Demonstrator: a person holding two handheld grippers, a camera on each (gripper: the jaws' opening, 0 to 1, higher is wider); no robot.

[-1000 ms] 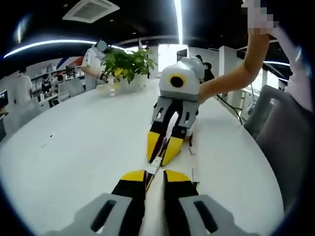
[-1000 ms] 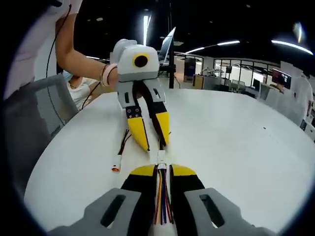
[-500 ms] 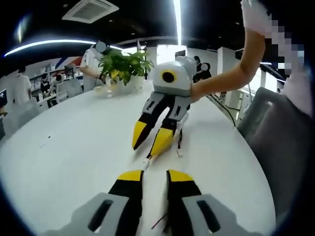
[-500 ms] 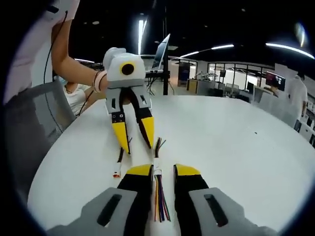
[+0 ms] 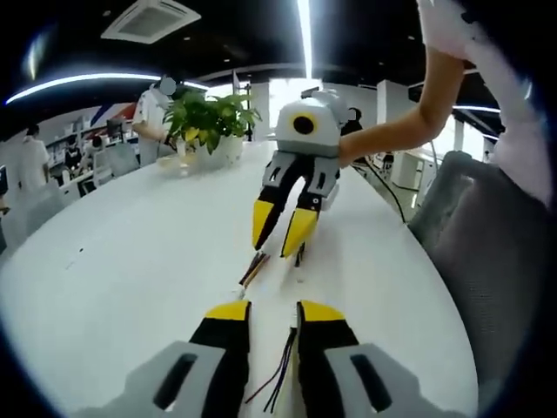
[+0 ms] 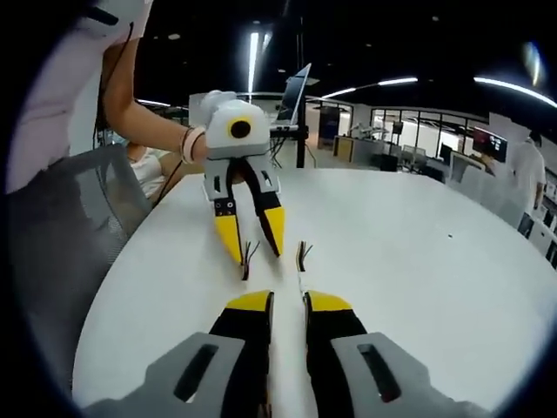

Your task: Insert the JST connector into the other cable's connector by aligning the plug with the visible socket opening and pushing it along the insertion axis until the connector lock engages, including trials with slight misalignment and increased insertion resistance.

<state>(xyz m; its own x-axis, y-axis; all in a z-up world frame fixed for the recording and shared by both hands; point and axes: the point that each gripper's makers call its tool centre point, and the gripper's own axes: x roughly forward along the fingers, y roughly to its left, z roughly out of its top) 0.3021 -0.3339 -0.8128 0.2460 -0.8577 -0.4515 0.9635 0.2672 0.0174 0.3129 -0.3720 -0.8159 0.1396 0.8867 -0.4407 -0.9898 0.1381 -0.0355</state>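
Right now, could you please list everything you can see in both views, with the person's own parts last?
Table: one, white, under both tools.
Cable ends: two, multicoloured wires, lying on the table between the tools, one beside the left tool's tips, one apart from it.
Potted plant: one, green, white pot, far side of the table.
Laptop: one, open, grey, beyond the table.
Chair: one, grey, beside the table.
People: several, light clothes, in the background.
Left tool: yellow tips, open, holding nothing.
Right tool: yellow tips, open, holding nothing.
Person's arm: bare, behind the right tool.
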